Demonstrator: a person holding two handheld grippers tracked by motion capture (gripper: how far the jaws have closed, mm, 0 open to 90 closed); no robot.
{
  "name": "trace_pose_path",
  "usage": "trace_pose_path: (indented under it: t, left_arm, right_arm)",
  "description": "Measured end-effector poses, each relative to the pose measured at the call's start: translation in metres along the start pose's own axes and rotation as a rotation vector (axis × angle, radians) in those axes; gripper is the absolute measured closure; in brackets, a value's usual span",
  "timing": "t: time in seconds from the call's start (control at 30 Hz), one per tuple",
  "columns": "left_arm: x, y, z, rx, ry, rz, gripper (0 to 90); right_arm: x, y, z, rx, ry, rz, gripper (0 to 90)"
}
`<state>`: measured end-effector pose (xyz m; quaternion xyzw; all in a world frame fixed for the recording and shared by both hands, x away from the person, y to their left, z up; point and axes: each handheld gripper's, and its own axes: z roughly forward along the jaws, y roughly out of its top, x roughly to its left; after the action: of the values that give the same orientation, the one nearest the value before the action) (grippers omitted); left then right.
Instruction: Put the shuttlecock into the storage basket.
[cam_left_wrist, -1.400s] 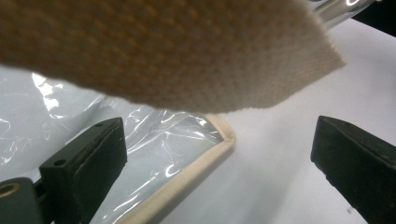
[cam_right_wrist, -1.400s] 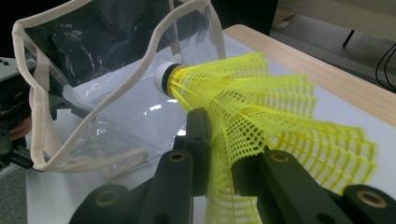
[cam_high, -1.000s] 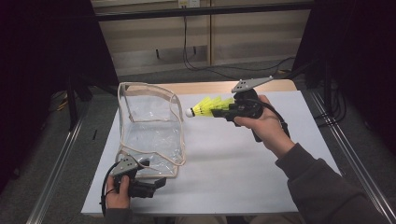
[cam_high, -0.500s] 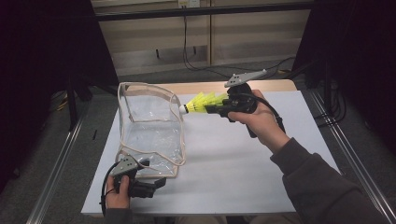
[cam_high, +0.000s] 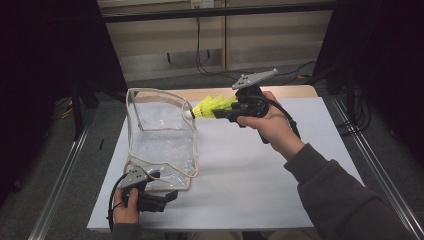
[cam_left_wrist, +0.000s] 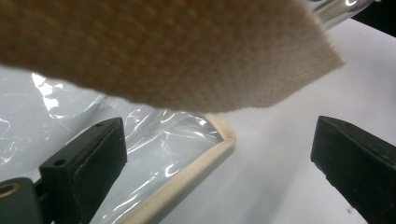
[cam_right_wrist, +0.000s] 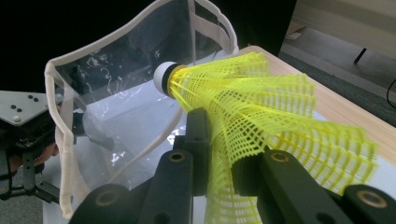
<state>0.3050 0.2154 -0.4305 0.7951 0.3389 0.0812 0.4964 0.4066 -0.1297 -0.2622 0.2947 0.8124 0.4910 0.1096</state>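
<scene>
Above white table (cam_high: 260, 170), right gripper's fingers (cam_right_wrist: 198, 140) pinch shuttlecock (cam_right_wrist: 261, 112).

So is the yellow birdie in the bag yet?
Not yet. The birdie is at the bag's rim, pinched in the right tool.

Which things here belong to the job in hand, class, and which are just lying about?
In the job:
- yellow shuttlecock, clamped in the right gripper
- clear bag, open, standing on the table
- left gripper, jaws apart beside the bag's trimmed corner

Just about:
- white table sheet
- cables behind the table
</scene>
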Motion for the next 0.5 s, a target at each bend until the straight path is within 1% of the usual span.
trace_pose_path:
  t: [0.3, 0.5]
  left_arm:
    - [0.0, 0.0, 0.0, 0.002, -0.002, 0.002, 3.5]
    - [0.0, 0.0, 0.0, -0.001, -0.002, 0.0, 3.5]
  right_arm:
    - [0.008, 0.013, 0.007, 0.006, 0.003, -0.026, 79.6]
    - [0.012, 0.019, 0.013, 0.012, 0.009, -0.036, 79.6]
